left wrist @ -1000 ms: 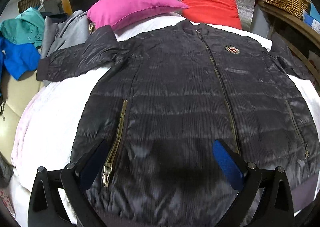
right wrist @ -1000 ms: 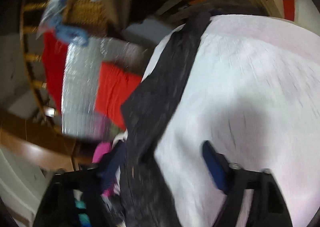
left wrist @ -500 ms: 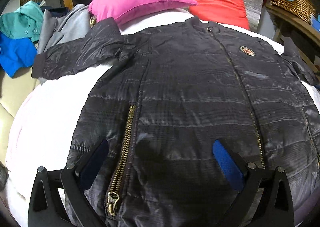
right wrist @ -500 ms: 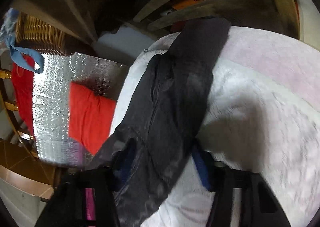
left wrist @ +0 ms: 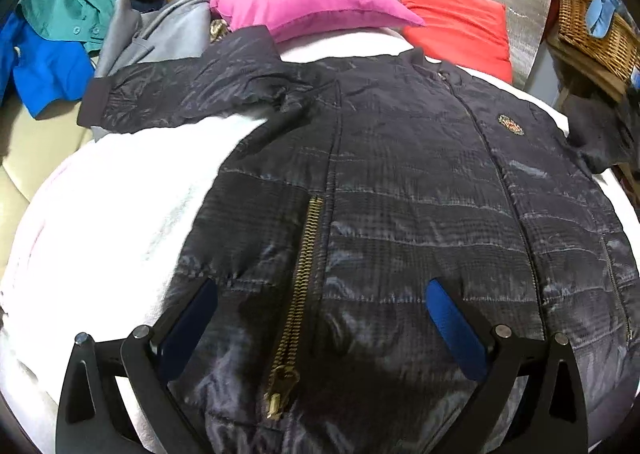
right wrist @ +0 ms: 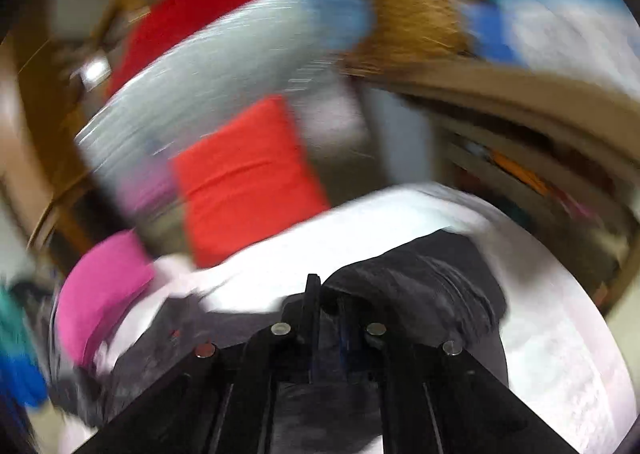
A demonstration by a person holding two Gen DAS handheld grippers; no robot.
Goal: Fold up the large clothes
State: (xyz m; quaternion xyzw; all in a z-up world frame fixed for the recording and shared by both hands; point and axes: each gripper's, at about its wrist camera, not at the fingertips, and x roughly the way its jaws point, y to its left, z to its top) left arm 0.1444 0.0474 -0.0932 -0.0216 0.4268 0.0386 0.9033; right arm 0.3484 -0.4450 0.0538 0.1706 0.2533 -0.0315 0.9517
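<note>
From the left wrist view, the black jacket (left wrist: 400, 214) lies spread front-up across the white bed cover (left wrist: 112, 214) and fills the middle of the frame, one sleeve (left wrist: 188, 94) stretched toward the upper left. The left gripper (left wrist: 320, 318) sits at the bottom with its blue-padded fingers (left wrist: 452, 330) wide apart, holding nothing, poised over the lower part of the jacket on either side of a brass pocket zipper (left wrist: 304, 282). A pink pillow (left wrist: 312, 6) and a red pillow (left wrist: 456, 30) lie along the top, a heap of teal, blue and grey clothes (left wrist: 80, 42) at upper left, and a wicker basket (left wrist: 592, 38) at upper right.

The right wrist view is badly smeared by motion. The right gripper (right wrist: 328, 318) at bottom centre has its fingers drawn together, pinched on a bunch of the jacket's dark sleeve fabric (right wrist: 420, 286), which lies over the white cover (right wrist: 560, 334). The red pillow (right wrist: 244, 178) shows at centre and the pink one (right wrist: 100, 286) at lower left.
</note>
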